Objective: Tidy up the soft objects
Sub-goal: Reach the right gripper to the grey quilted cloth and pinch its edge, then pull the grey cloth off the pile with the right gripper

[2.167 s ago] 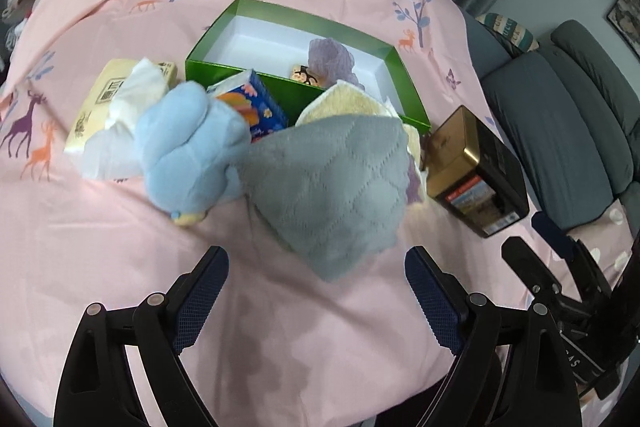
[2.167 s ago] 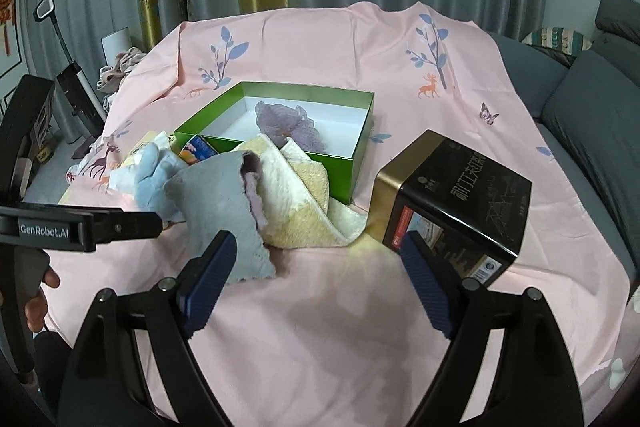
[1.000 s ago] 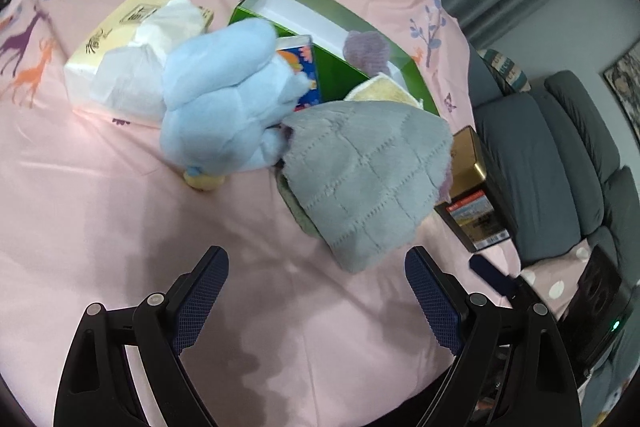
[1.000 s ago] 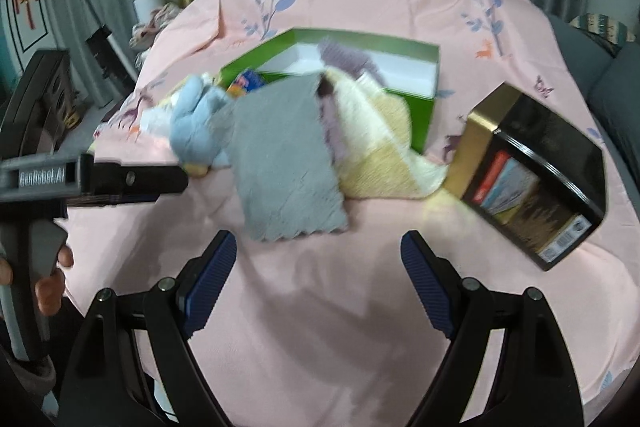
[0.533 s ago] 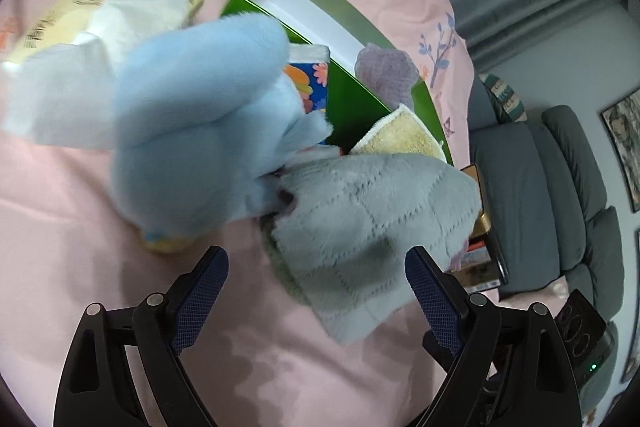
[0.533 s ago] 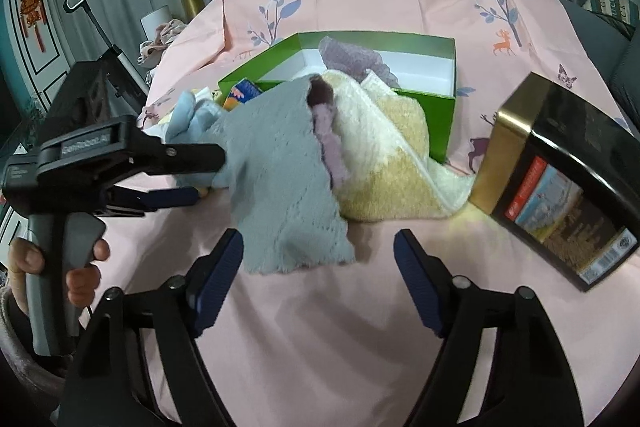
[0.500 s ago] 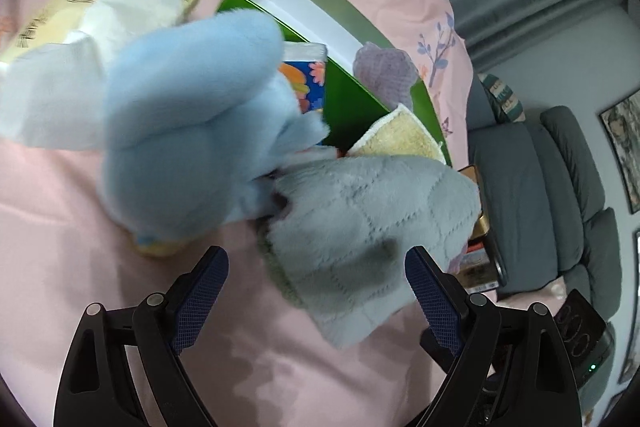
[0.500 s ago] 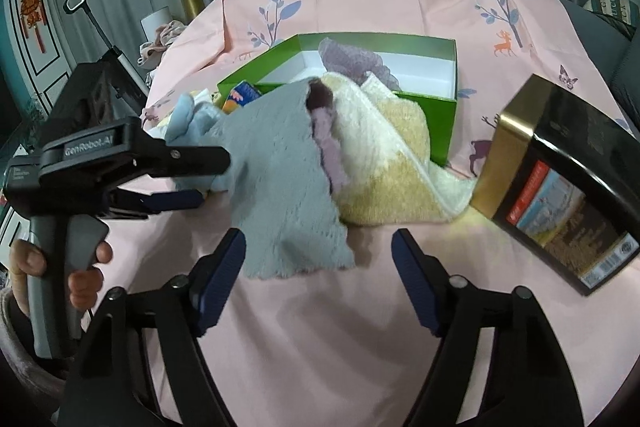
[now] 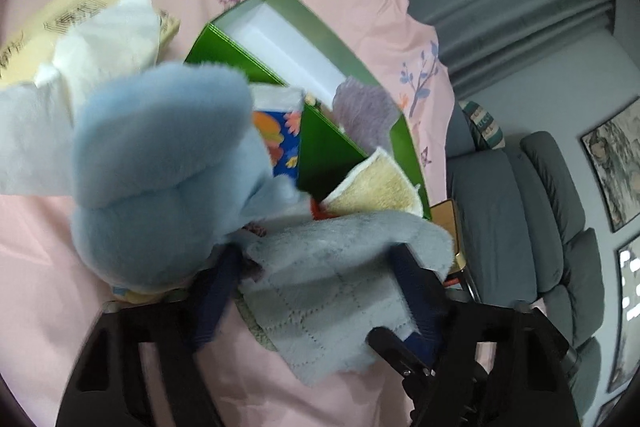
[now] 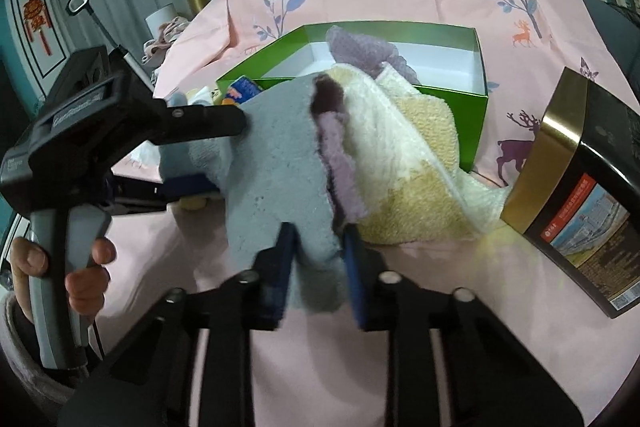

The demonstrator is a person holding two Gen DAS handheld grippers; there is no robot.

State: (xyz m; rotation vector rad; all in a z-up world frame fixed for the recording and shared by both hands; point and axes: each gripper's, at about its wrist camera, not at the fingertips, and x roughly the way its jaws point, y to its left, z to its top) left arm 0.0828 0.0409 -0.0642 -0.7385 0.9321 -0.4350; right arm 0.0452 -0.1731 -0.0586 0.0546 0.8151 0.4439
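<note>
since half a second ago both grippers have come in onto the grey cloth [image 10: 276,163], which then lay free ahead of wide jaws. the right gripper [image 10: 316,259] is closing and its blue pads already pinch the cloth's near edge into a fold between them. the left gripper [image 9: 316,267] is closing too, its fingers either side of the cloth's far end; whether its pads press the fabric yet is hard to tell, since the near finger is blurred and the other is half buried under the cloth.

the cloth lies on the pink bedspread [image 10: 500,327] in front of the green box [image 10: 476,107], overlapping a cream and yellow towel [image 10: 408,179] that leans against the box's front wall. a strip of purple fabric [image 10: 340,163] shows between cloth and towel; what it belongs to is unclear. a blue plush toy [image 9: 160,179] fills the left of the left wrist view, hiding most of a colourful pack [image 9: 280,135] and part of the white tissues [image 9: 104,51] on a yellow packet [image 9: 48,27], whose print is too blurred to read. a mauve cloth [image 10: 364,51] sits inside the box, partly hidden by the towel.

a black and gold tin [image 10: 580,187] stands near the bedspread's right edge; its label carries small writing that cannot be read. lettering on the left gripper's body is smeared. a hand [image 10: 60,267] grips its handle.
</note>
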